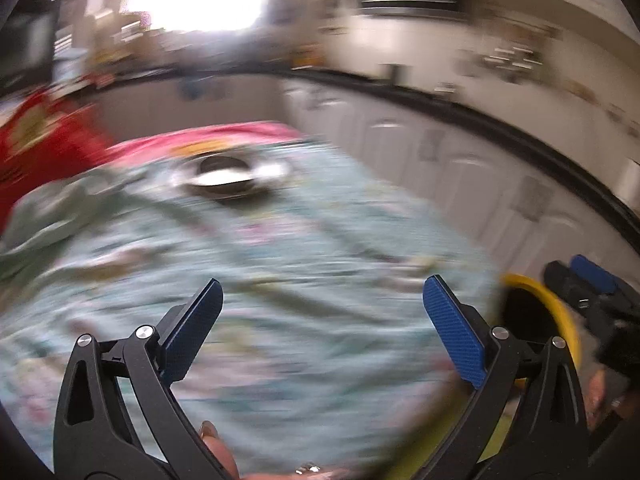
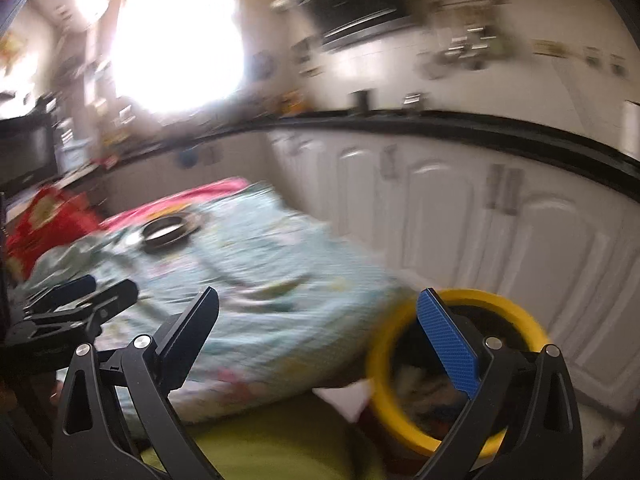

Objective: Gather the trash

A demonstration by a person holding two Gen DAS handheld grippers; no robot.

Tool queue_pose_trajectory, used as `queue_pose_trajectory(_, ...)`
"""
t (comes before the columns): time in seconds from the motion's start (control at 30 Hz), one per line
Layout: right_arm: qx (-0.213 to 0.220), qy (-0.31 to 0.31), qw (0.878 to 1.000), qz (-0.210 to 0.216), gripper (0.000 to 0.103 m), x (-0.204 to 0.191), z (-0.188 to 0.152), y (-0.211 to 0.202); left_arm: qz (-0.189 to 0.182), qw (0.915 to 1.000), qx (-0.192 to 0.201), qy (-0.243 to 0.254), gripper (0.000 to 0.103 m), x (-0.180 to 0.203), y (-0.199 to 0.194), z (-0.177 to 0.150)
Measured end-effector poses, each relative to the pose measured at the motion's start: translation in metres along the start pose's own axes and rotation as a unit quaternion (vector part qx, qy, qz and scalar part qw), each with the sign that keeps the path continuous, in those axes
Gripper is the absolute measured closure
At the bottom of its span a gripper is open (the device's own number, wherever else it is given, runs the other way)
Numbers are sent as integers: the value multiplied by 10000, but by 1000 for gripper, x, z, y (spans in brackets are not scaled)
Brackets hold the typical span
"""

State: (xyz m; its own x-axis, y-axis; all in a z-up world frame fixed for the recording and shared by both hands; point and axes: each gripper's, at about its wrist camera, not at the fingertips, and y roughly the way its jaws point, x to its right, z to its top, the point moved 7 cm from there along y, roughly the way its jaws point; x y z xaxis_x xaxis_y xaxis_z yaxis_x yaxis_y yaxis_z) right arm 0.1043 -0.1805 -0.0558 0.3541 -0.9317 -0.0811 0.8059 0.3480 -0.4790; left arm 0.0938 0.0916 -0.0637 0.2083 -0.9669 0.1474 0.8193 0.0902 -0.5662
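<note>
Left wrist view: the left gripper [image 1: 322, 320] is spread wide with nothing between its blue pads [image 1: 454, 330], hanging over a table under a pale floral cloth [image 1: 280, 264]. Motion blur smears everything. Far across the cloth sits a dark round dish [image 1: 224, 180], maybe an ashtray or bowl; I cannot tell what it holds. No loose scrap of trash can be made out on the cloth. At the right edge, past the table's rim, a yellow-rimmed bin [image 1: 560, 316] shows, partly cut off by the gripper's finger, and beyond it the right gripper [image 1: 580, 284], seen side-on so its opening is unclear from here. A thumb [image 1: 216, 448] shows at the bottom.

Right wrist view: the right gripper [image 2: 318, 320] is also wide open and empty. The bin [image 2: 460, 364] lies low and to its right, just beside the table's near corner, its mouth facing up, with a blurred heap of scraps inside. The dish [image 2: 166, 232] is well away, ahead and to the left, with the left gripper [image 2: 80, 296] on that side and, I judge, nearer to it. Any coming move turns on that: bin on the right, table things to the left. A white scrap [image 2: 344, 398] lies by the bin's rim; whether paper or cloth is unclear.
</note>
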Motion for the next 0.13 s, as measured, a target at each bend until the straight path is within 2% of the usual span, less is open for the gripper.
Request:
queue_pose_trajectory(0.07,-321,-193,9975,606,6,-58,10,32,768,9960,-149,-433,11,-73,2,2)
queue_pose_trajectory(0.13,-863,-665,9845,1375,6,-137,6,72,1590,9819,-281,-988,11,-160,-1,1)
